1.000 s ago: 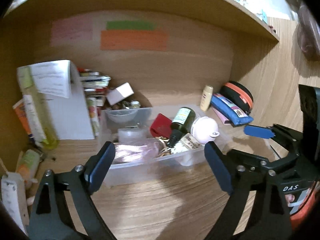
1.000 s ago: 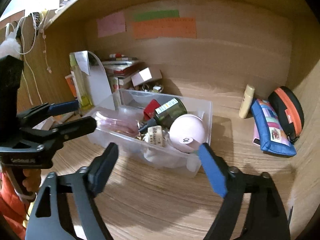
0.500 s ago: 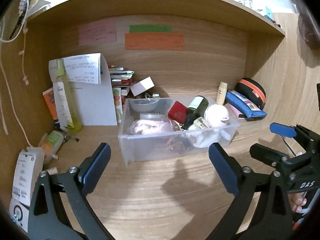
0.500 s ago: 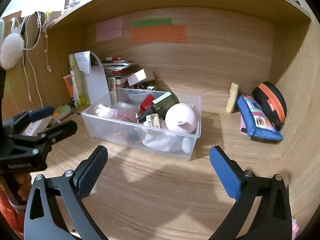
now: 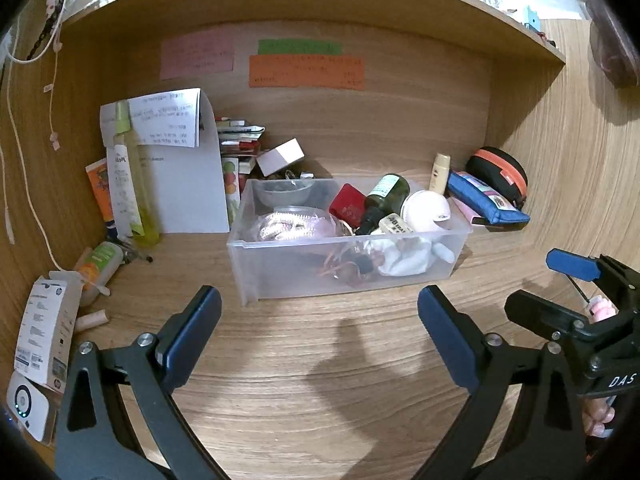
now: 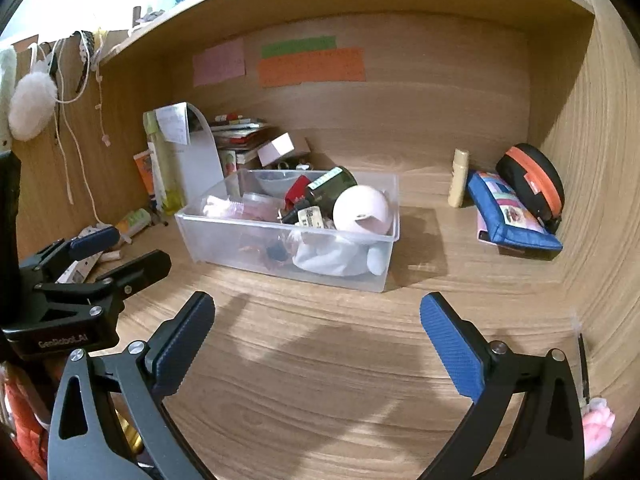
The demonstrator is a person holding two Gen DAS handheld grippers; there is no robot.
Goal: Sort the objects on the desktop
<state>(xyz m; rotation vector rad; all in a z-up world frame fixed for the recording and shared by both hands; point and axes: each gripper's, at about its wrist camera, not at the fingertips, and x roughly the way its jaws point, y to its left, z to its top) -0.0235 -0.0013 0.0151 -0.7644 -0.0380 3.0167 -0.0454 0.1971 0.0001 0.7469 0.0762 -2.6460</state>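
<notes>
Both my tongs hang over the bare wood counter [image 5: 304,380], tips apart, nothing between them. Left tongs [image 5: 320,320] spread wide; right tongs [image 6: 316,328] spread wide too. Both have just been opening, with nothing in them.

Straight ahead of both tongs, near but not touching: clear plastic bin [image 5: 280,264] on the counter. Inside it, left to right from my left tongs: a crinkly pink-and-clear bag [image 5: 292,224], a small clear bowl [image 5: 280,192] behind it, a red flat thing [image 5: 348,204], a dark green bottle [image 5: 384,196] lying tilted, a pale pink ball-shaped thing [image 5: 426,210], and white cloth [image 5: 400,256] at the bottom right. Tangled small bits at the bottom middle, can't tell what.

Beyond the bin to the right: a small beige bottle [image 5: 440,168] standing upright, a blue pouch [image 5: 484,200] lying beside it, a black case with an orange band [image 5: 498,170] against the pouch.

Beyond the bin to the left: a white paper stand [image 5: 188,196], a tall yellow-green bottle [image 5: 128,184] in front of it, stacked packets [image 5: 240,140] behind, a small white box [image 5: 280,154] tilted on the stack.

Far left of my left tongs: a white carton [image 5: 44,336] and a small tube [image 5: 98,264] lying flat.

Back wall: pink, green and orange notes [image 5: 306,72].

My right tongs show at the right edge of the left view, left tongs at the left edge of the right view, well apart.
</notes>
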